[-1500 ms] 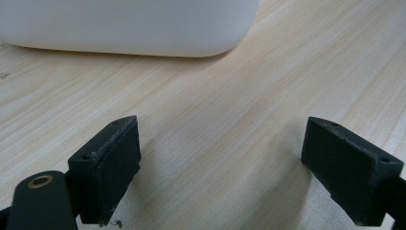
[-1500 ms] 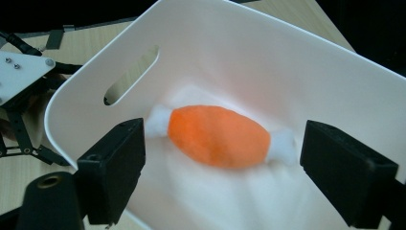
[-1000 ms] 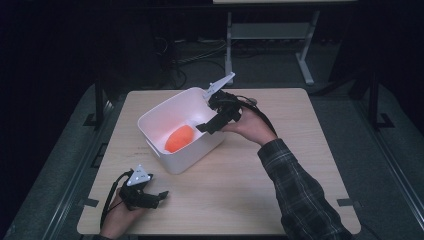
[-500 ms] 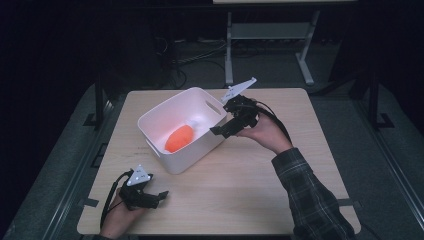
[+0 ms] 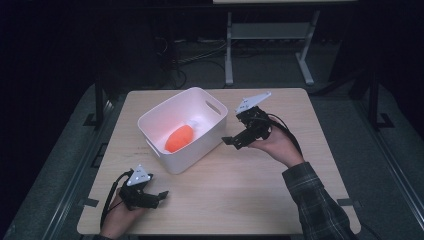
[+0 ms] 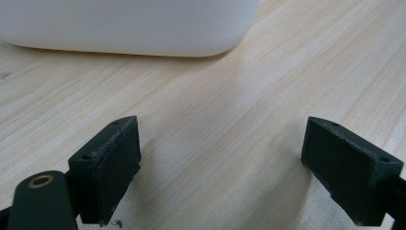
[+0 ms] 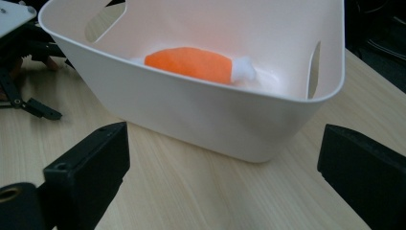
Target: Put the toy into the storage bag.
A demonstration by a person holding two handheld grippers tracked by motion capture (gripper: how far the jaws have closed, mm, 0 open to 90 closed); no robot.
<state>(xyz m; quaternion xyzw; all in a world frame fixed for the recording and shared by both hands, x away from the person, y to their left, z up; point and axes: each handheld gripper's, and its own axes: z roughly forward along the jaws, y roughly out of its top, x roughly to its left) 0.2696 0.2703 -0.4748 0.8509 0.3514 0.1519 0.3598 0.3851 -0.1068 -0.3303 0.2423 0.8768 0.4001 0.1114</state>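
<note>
I have the right gripper (image 5: 231, 141) just beside the near-right wall of the white bin (image 5: 159, 151), low over the wooden table (image 5: 240, 190). Its 2 jaws stand wide apart and have just been opening, with nothing between them but bare tabletop. In the right gripper view the bin (image 7: 201, 112) sits straight ahead of the jaws, apart from them, and I look over its rim at the orange plush toy (image 7: 189, 63) lying on the bin floor. The toy has a white tip at 1 end, pointing toward the wall with the slot handle.

From the high view the orange plush toy (image 5: 179, 138) lies roughly in the middle of the bin, tilted along the bin's long axis, touching neither gripper.

My left gripper (image 5: 161, 194) rests on the table near the front-left corner, well apart from the right one and a little in front of the bin's near corner. In the left gripper view its 2 jaws are spread wide and released, holding nothing, with plain wood grain between them and the bin's rounded lower wall (image 6: 129, 28) across the top of the view. The left hand (image 5: 120, 212) wraps the gripper body from below.
</note>
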